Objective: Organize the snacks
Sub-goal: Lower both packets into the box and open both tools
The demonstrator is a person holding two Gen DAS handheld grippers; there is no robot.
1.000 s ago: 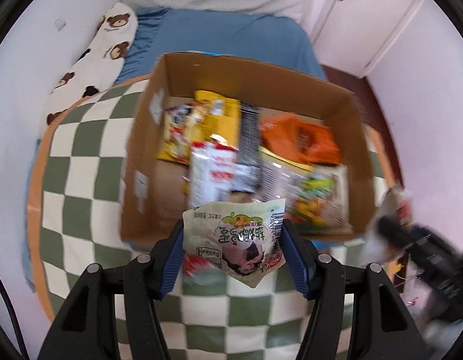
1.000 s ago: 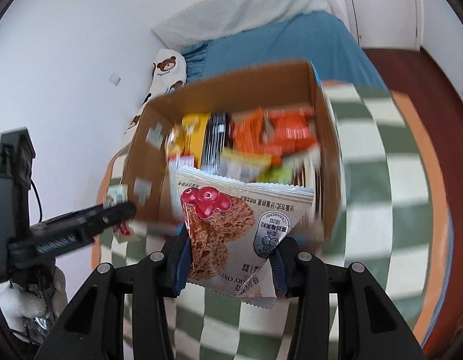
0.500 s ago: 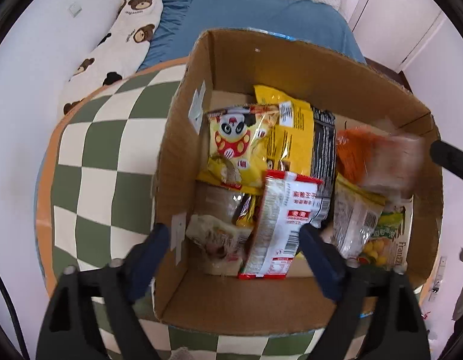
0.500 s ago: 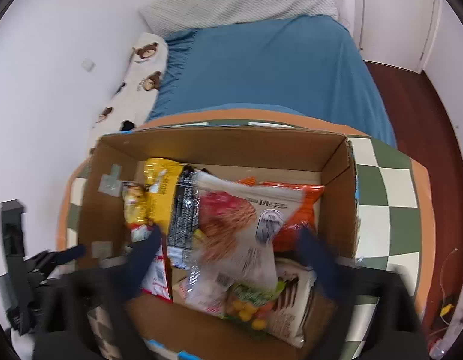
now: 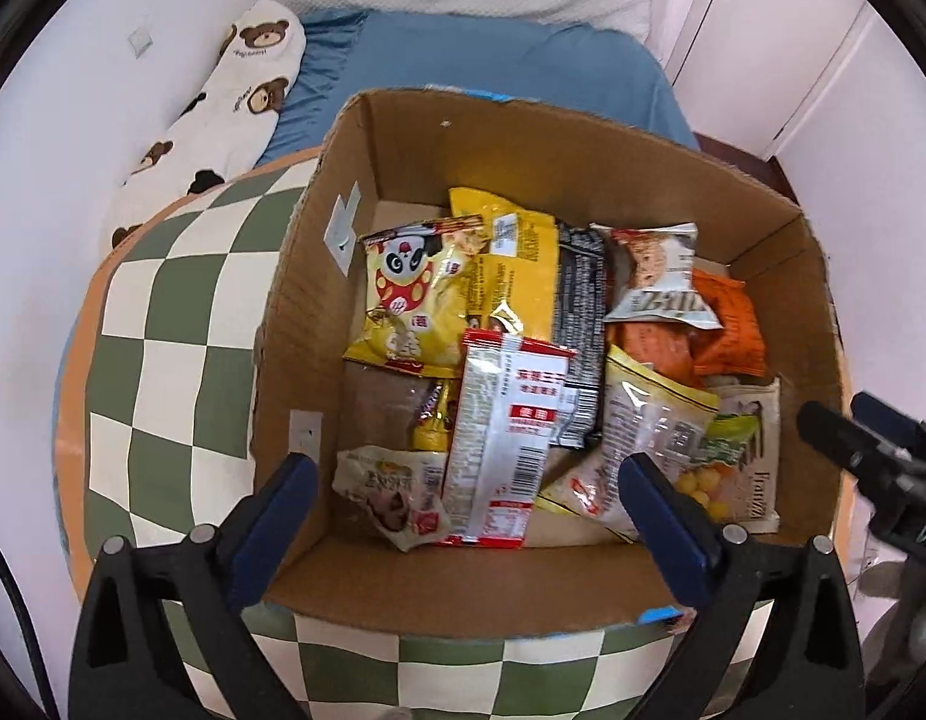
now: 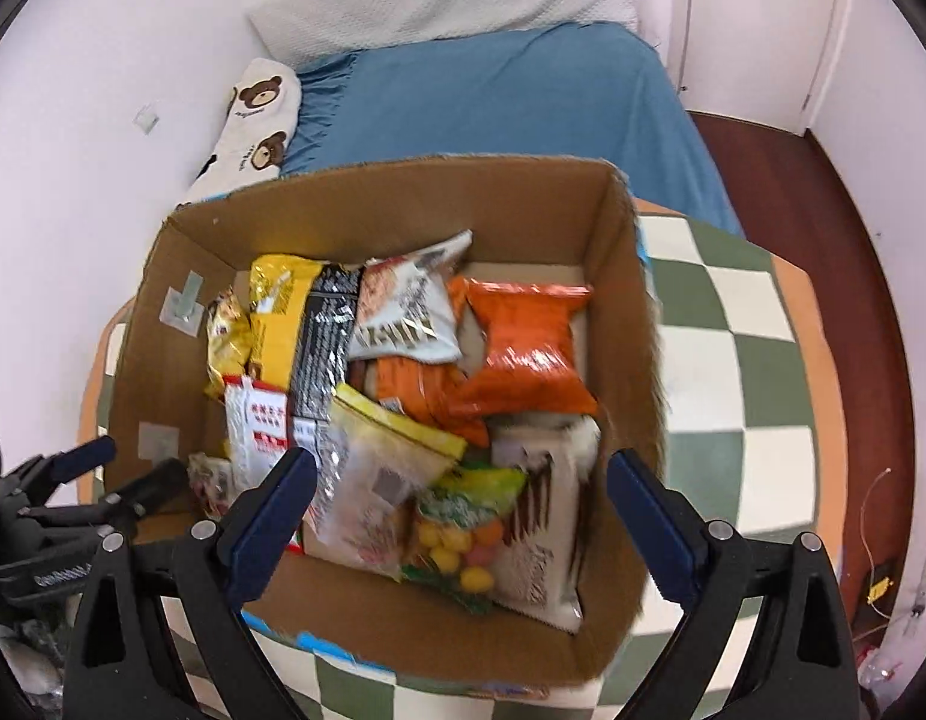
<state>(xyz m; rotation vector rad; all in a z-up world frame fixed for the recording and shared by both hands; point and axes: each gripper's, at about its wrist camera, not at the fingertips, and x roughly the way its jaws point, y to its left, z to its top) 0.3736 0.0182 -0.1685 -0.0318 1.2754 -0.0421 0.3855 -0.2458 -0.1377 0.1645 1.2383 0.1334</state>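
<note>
Your left gripper (image 5: 463, 498) and right gripper (image 6: 459, 492) both hang spread wide and empty over the cardboard box (image 5: 318, 276), on the checkered table (image 5: 156, 324). Snack packets fill the box; the cranberry packet (image 5: 658, 276) lies at one o'clock on the orange bags (image 5: 727, 330).

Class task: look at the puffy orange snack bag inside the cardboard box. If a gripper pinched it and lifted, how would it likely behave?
The orange snack bag looks air-puffed, so probably light for its size. Its glossy film shows glare, so it may slip between the fingers. Its crinkled, pillow-like shape suggests it would dent rather than stay stiff.
</note>
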